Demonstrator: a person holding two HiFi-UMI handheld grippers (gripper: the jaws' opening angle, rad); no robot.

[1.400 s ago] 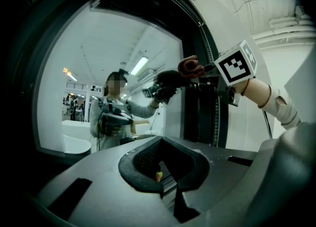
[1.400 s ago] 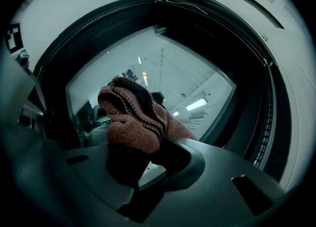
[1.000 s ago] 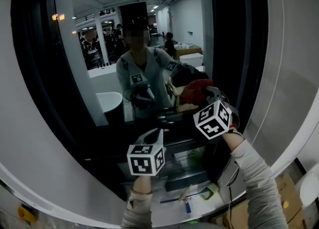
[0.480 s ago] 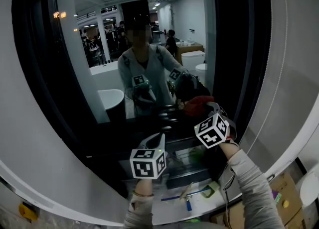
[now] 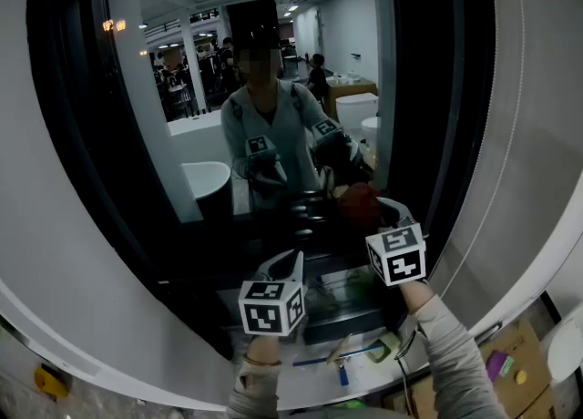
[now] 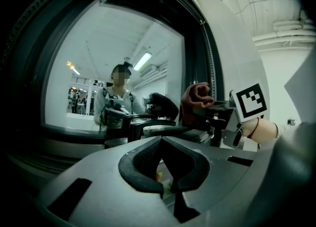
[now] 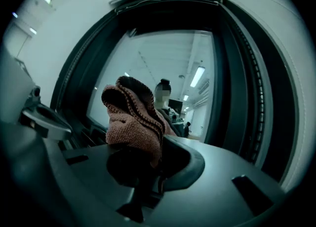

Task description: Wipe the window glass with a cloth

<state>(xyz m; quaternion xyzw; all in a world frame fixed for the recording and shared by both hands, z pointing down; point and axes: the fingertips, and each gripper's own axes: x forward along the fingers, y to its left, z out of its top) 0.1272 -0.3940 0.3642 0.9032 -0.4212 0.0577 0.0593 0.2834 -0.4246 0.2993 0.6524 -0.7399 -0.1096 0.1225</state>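
While my right gripper [image 7: 154, 159] pinches the cloth [image 7: 132, 122], left gripper [image 6: 165, 169] closed and empty: press flat on window glass [image 7: 163, 58], overlap strokes.

No legible text; only square markers on left cube [image 5: 271, 306], right cube [image 5: 398, 255].

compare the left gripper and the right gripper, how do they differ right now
The right gripper is shut on a reddish-brown cloth; the left gripper is shut with nothing between its jaws. In the head view the right gripper sits higher in front of the window glass than the left gripper. Both point toward the glass.
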